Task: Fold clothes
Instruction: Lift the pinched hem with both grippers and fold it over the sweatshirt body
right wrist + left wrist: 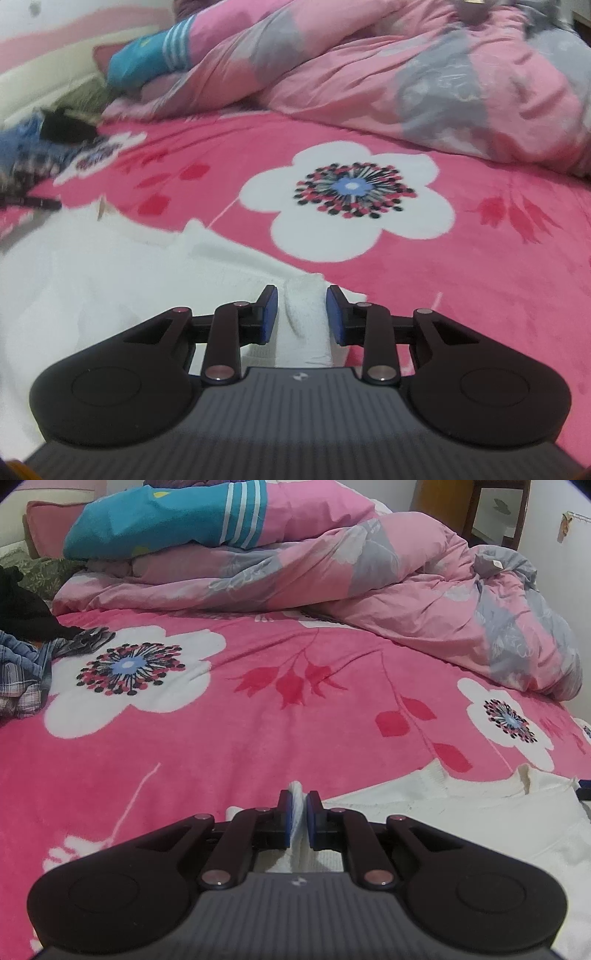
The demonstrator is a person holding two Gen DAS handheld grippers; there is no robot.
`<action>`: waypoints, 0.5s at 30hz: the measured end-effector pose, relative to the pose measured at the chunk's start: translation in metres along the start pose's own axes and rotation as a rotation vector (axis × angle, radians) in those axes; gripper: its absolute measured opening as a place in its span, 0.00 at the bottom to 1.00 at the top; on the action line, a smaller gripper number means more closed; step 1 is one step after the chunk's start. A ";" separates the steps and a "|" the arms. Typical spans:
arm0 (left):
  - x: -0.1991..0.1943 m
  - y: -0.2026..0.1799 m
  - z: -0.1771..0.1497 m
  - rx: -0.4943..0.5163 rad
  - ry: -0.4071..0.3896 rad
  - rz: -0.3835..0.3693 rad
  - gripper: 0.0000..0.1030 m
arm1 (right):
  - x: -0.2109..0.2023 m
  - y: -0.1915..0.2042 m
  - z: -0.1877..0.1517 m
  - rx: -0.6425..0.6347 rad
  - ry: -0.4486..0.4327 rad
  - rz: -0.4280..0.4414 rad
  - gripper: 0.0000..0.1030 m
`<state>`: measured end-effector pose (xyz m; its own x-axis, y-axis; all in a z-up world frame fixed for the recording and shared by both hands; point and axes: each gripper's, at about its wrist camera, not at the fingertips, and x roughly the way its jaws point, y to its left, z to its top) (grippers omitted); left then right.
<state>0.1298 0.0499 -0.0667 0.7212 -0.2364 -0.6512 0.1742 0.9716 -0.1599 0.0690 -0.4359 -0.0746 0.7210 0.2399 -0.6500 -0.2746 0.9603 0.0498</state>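
A white knitted garment (461, 812) lies flat on the pink flowered bed cover (221, 738). My left gripper (298, 805) is shut on a pinched fold of its left edge, the white cloth squeezed between the blue pads. In the right wrist view the same white garment (110, 280) spreads to the left. My right gripper (301, 301) stands open around a raised ridge of white cloth; its blue pads (269, 310) are clear of the cloth on both sides.
A crumpled pink and grey duvet (369, 572) fills the back of the bed, with a teal striped cloth (166, 517) on top. A heap of dark, blue and plaid clothes (22, 657) lies at the left edge. The pink flowered cover (406, 277) stretches ahead of both grippers.
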 end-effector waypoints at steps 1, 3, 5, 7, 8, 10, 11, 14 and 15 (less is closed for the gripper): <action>0.000 0.000 0.000 0.002 -0.003 0.002 0.09 | 0.003 0.002 0.000 -0.019 0.016 -0.009 0.23; -0.002 -0.001 0.000 0.001 -0.008 0.004 0.09 | 0.004 0.005 -0.001 -0.039 0.015 -0.041 0.07; -0.009 -0.001 0.002 -0.010 -0.025 0.001 0.09 | -0.006 0.008 0.001 -0.029 -0.025 -0.055 0.04; -0.022 -0.001 0.009 -0.019 -0.065 -0.013 0.09 | -0.022 0.010 0.005 -0.013 -0.088 -0.066 0.03; -0.028 -0.001 0.012 -0.021 -0.082 -0.020 0.09 | -0.030 0.011 0.008 -0.006 -0.118 -0.070 0.03; -0.034 -0.004 0.020 -0.013 -0.104 -0.035 0.09 | -0.044 0.012 0.014 0.000 -0.162 -0.070 0.03; -0.033 -0.005 0.023 -0.005 -0.109 -0.032 0.09 | -0.046 0.011 0.018 0.001 -0.170 -0.068 0.03; -0.023 -0.005 0.027 -0.005 -0.103 -0.022 0.09 | -0.044 0.006 0.024 -0.002 -0.175 -0.083 0.03; -0.020 -0.004 0.029 -0.015 -0.101 -0.025 0.09 | -0.042 0.003 0.025 0.006 -0.176 -0.085 0.03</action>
<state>0.1336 0.0509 -0.0315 0.7809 -0.2581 -0.5689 0.1833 0.9652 -0.1864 0.0539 -0.4394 -0.0288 0.8415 0.1790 -0.5097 -0.2048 0.9788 0.0057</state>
